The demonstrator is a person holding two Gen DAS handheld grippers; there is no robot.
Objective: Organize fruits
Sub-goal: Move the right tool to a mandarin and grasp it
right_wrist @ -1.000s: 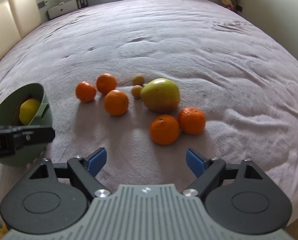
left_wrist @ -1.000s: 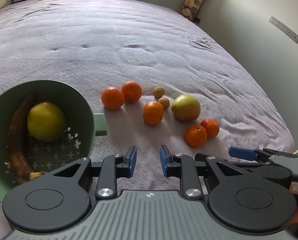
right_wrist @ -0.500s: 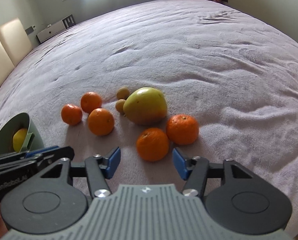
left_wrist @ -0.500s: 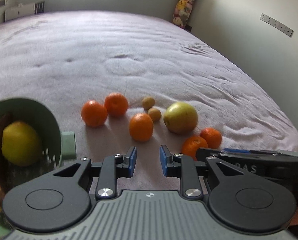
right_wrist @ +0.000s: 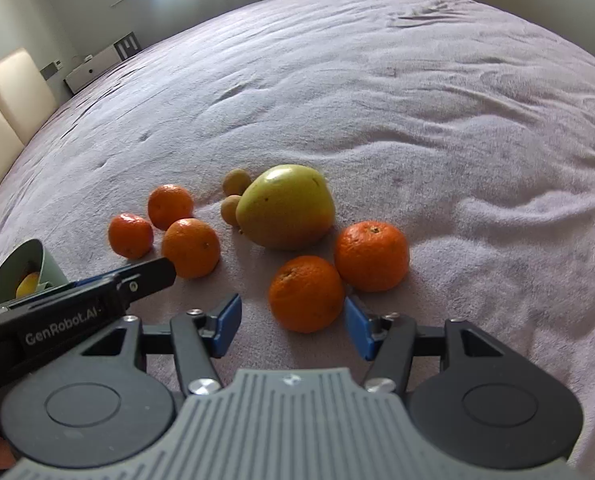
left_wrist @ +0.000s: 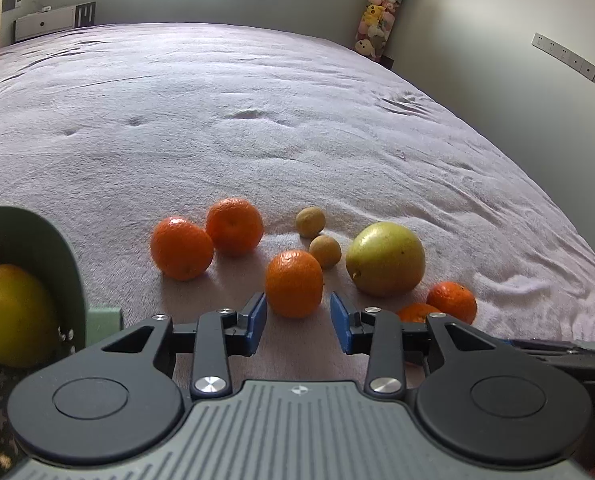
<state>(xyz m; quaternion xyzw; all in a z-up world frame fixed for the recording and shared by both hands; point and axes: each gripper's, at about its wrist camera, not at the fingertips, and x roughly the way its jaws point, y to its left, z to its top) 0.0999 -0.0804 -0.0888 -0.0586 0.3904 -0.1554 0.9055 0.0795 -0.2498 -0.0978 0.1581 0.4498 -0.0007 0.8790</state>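
Note:
Several oranges lie on the mauve bed cover [left_wrist: 257, 120] around a large yellow-green fruit [left_wrist: 385, 258] and two small brown fruits [left_wrist: 325, 251]. My left gripper [left_wrist: 297, 324] hovers just short of one orange [left_wrist: 294, 283]; its jaws are opening and nothing is between the pads. My right gripper [right_wrist: 292, 326] stands open around the near side of another orange [right_wrist: 306, 294], the right pad close beside it and the left pad well apart. One finger [right_wrist: 153, 276] of the left gripper shows in the right wrist view.
A green bowl [left_wrist: 53, 248] at the left holds a yellow-green fruit [left_wrist: 13, 316] and a dark banana. The bed runs far back to a wall, a white low unit [left_wrist: 45, 26] and a hanging column of soft toys [left_wrist: 381, 12]. Cream chairs [right_wrist: 1, 120] stand left.
Both grippers came lower and closer to the fruit. The left jaws widened from nearly together. The right jaws narrowed from wide around an orange. The bowl slid toward the left edge of the left wrist view.

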